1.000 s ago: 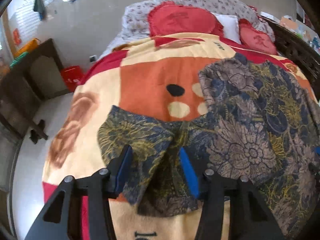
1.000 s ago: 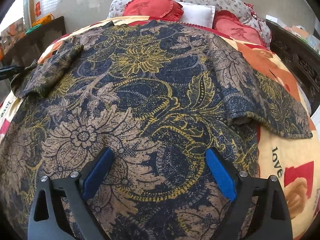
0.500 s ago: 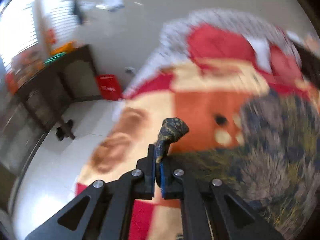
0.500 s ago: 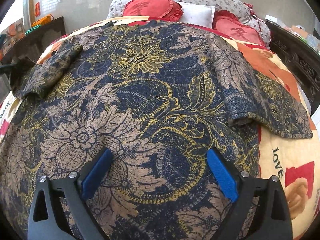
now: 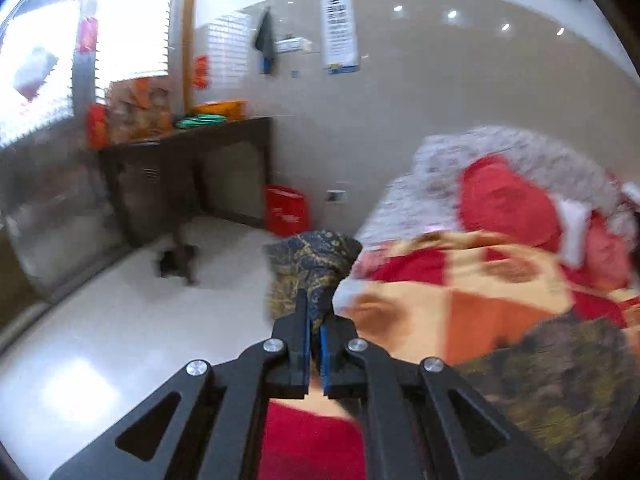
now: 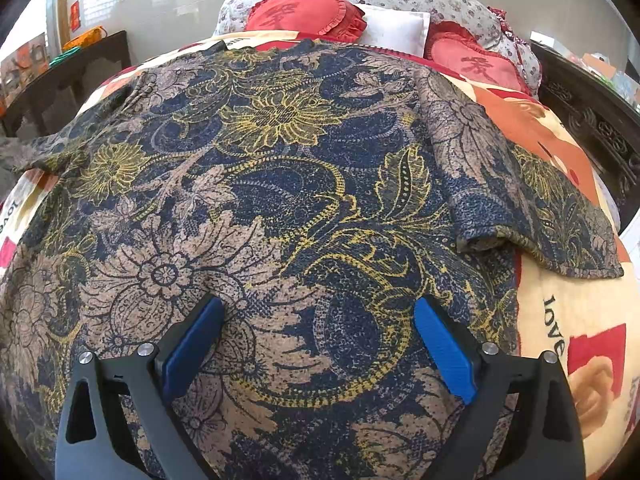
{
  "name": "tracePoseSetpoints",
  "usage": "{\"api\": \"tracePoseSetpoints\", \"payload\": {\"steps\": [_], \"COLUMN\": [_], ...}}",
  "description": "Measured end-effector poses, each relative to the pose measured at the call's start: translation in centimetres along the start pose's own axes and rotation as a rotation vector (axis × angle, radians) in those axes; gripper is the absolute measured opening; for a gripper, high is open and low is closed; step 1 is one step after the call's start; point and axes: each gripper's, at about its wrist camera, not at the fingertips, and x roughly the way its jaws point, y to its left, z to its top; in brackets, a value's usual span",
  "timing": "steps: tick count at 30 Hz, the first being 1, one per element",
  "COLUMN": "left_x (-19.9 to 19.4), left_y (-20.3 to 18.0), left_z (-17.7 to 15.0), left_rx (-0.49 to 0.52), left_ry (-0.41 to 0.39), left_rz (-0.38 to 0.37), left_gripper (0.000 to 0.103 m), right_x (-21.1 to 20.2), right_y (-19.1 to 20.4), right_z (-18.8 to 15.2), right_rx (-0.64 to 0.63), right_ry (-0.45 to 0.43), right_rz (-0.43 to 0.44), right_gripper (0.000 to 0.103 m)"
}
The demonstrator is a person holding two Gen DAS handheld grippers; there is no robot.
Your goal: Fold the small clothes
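A dark blue, tan and yellow floral shirt [image 6: 280, 184] lies spread flat on a bed, with its right sleeve [image 6: 552, 216] lying out to the right. My left gripper [image 5: 315, 320] is shut on the shirt's left sleeve [image 5: 314, 264] and holds it lifted off the bed; the sleeve bunches above the jaws. In the right wrist view the lifted sleeve [image 6: 36, 152] stretches toward the left edge. My right gripper [image 6: 320, 328] is open and empty, low over the shirt's lower half.
The bed has a red, orange and cream blanket [image 5: 472, 292] and red heart pillows [image 6: 304, 16] at the head. A dark cabinet [image 5: 192, 172] and red bag [image 5: 286, 210] stand on the floor left of the bed. A dark carved bed frame [image 6: 592, 120] runs along the right.
My left gripper closed on the left sleeve and lifted it up and to the left, off the blanket. My right gripper stayed open in place over the shirt.
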Motion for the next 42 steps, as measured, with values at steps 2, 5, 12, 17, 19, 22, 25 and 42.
{"api": "tracePoseSetpoints", "payload": {"steps": [2,5,12,17,19,22,25,42], "left_x": [-1.2,-3.0,-4.0,-1.8,-2.5,-5.2,-7.4,-5.4], "left_y": [-3.3,-11.1,-28.2,-33.3,-32.3,-28.7,-25.1,-21.1], "left_z": [-0.1,-1.1,-9.2,-18.9,-20.2,-20.4,-20.6,-24.4], "left_rx": [0.027,0.091,0.216,0.348,0.348,0.319,0.292,0.254], "left_ry": [-0.014,-0.024,0.151,0.413,0.429,0.383,0.312,0.347], "left_rz": [-0.130,-0.357,-0.681,-0.643,-0.644,-0.610,-0.553,-0.399], "left_gripper": [0.004,0.004,0.004,0.010,0.016,0.051,0.069,0.068], "right_x": [0.0,0.0,0.0,0.0,-0.1,-1.1,-3.1,7.9], "right_y": [0.0,0.1,-0.2,-0.2,-0.3,-0.4,-0.2,1.9], "right_z": [0.0,0.0,0.0,-0.1,0.1,0.7,2.6,8.6], "right_rx": [0.000,0.000,0.009,0.012,0.014,0.023,0.068,0.446], "right_ry": [0.000,0.000,0.001,0.003,0.014,0.019,-0.059,0.062], "right_rz": [-0.001,-0.001,0.012,0.016,0.021,0.046,0.143,0.728], "right_gripper": [0.103,0.103,0.103,0.103,0.103,0.096,0.090,0.058]}}
